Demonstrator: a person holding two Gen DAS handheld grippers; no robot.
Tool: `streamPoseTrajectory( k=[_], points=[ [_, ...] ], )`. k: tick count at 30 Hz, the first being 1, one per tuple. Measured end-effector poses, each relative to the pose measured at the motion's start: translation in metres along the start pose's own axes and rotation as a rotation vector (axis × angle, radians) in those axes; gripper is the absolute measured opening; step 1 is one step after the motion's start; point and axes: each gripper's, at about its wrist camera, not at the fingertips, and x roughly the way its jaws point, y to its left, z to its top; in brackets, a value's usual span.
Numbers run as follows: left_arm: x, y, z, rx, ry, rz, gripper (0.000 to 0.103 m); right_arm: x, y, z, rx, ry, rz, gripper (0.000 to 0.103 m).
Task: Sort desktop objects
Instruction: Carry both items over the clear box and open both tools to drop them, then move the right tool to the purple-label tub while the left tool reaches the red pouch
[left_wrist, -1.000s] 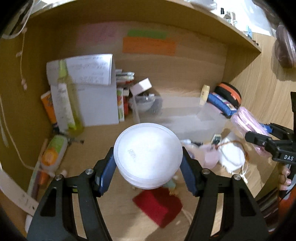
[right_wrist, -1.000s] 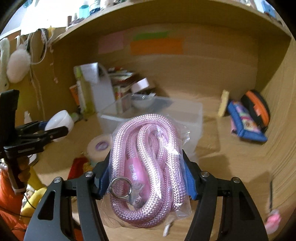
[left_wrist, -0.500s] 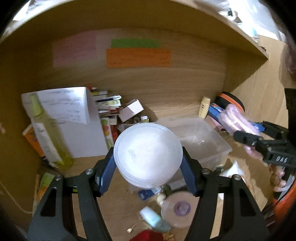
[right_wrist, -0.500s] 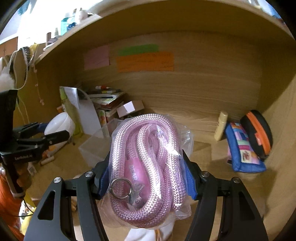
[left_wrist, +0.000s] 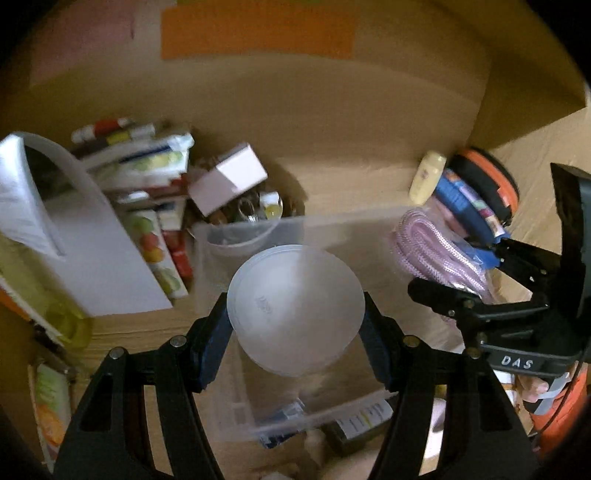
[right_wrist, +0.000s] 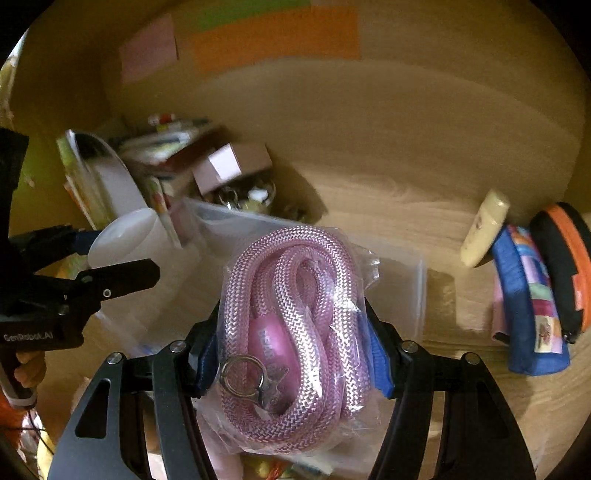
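In the left wrist view, the left gripper (left_wrist: 295, 317) stood about half open, its blue pads pressed against either side of a round, frosted plastic container (left_wrist: 295, 308) that filled the gap between the fingers. Directly beyond and beneath the fingertips lay a clear plastic bin (left_wrist: 325, 236), with a small white box (left_wrist: 227, 177) and a stack of books (left_wrist: 147, 192) past its far-left corner. To the right of the fingers the right gripper (left_wrist: 476, 280) carried a coiled pink rope (left_wrist: 439, 254); a cream bottle (left_wrist: 427, 178) and an orange-rimmed black case (left_wrist: 487, 181) sat beyond it. In the right wrist view, the right gripper (right_wrist: 291, 339) was likewise about half open, clamped on the pink rope (right_wrist: 295, 332) in its clear bag, a metal ring hanging near the left finger. The bin (right_wrist: 399, 288) lay just behind the fingers. Left of them the left gripper (right_wrist: 99, 266) held the container (right_wrist: 123, 236). Well right of the fingers leaned the bottle (right_wrist: 484, 232), a blue pouch (right_wrist: 528, 299) and the case (right_wrist: 565, 266).
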Motion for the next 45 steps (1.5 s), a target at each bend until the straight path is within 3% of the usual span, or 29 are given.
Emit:
streamPoseTrajectory(
  k=[7,17,29,33,36,45],
  points=[
    [0.028,-0.007,0.003,0.044,0.088,0.004,0.065,0.02,0.001,0.002,-0.085,0.109,-0.031,0.059],
    [0.056,-0.017,0.001,0.136,0.137,0.066,0.065,0.032,0.012,0.005,-0.183,0.15,-0.074,0.06],
    [0.048,-0.004,0.001,0.16,0.082,0.088,0.065,0.041,0.011,0.004,-0.175,0.205,-0.088,0.061],
    [0.039,0.002,-0.001,0.134,0.059,0.082,0.078,0.035,0.014,0.005,-0.154,0.215,-0.14,0.068],
    [0.029,0.0,-0.002,0.128,0.037,0.077,0.08,0.022,0.018,0.004,-0.168,0.179,-0.167,0.079],
    [-0.015,-0.011,-0.009,0.154,-0.055,0.094,0.092,-0.025,0.036,-0.003,-0.19,0.088,-0.2,0.081]
  ],
)
